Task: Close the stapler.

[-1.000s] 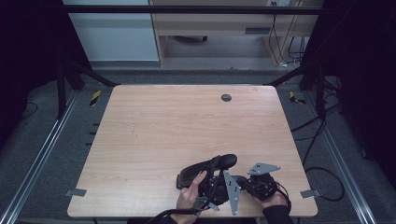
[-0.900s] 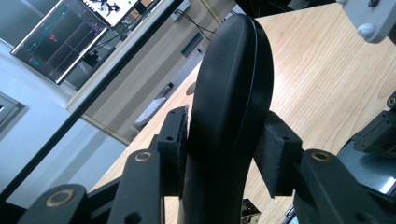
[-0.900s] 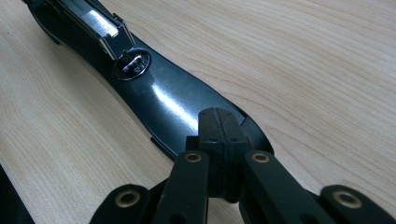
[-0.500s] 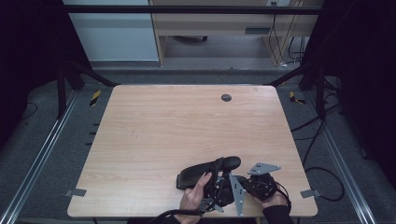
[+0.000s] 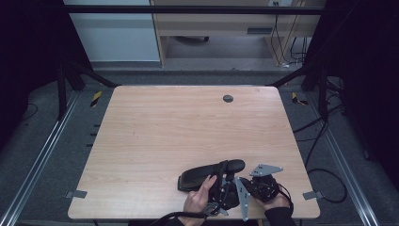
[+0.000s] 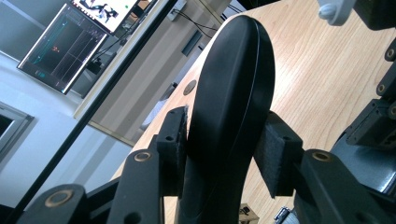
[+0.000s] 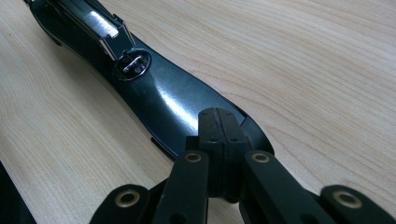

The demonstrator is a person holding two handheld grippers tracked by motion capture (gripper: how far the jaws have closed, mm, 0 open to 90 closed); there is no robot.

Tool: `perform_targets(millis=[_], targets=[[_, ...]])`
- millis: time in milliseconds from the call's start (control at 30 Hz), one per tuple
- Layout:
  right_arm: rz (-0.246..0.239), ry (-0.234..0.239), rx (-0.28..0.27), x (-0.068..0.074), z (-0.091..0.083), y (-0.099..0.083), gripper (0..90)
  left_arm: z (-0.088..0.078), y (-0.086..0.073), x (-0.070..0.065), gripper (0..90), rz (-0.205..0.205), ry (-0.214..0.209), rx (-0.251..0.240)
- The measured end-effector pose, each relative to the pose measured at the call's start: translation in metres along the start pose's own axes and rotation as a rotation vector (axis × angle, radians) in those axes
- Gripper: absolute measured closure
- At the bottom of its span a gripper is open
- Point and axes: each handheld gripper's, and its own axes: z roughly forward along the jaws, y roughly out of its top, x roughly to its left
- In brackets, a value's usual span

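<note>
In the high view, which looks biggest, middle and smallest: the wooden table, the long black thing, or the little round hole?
1. Wooden table, by far the biggest.
2. Long black thing, held near the front edge.
3. Little round hole, smallest, though it sits farther from the camera.

Black case's [image 6: 229,107] base cropped

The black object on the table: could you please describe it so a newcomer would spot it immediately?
Start at the wooden table and go to its near edge, right of centre, where the two hands meet. There lies a long, glossy black case with rounded ends, clamped by the left gripper. It is the lone loose item; the small round grommet sits far off.
</note>
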Motion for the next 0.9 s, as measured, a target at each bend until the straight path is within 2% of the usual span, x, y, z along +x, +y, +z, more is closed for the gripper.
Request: perform_targets(millis=[133, 233, 900], targets=[[0.002, 0.007, -0.008, -0.002, 0.0, -0.001, 90.0, 0.001, 0.0, -0.002, 56.7, 0.008, 0.001, 0.002], [0.023, 0.01, -0.009, -0.002, -0.001, -0.002, 90.0, 0.001, 0.0, -0.004, 56.7, 0.016, 0.001, 0.002], [0.025, 0.015, -0.012, -0.003, -0.001, -0.002, 90.0, 0.007, 0.0, -0.017, 56.2, 0.067, 0.008, 0.01]])
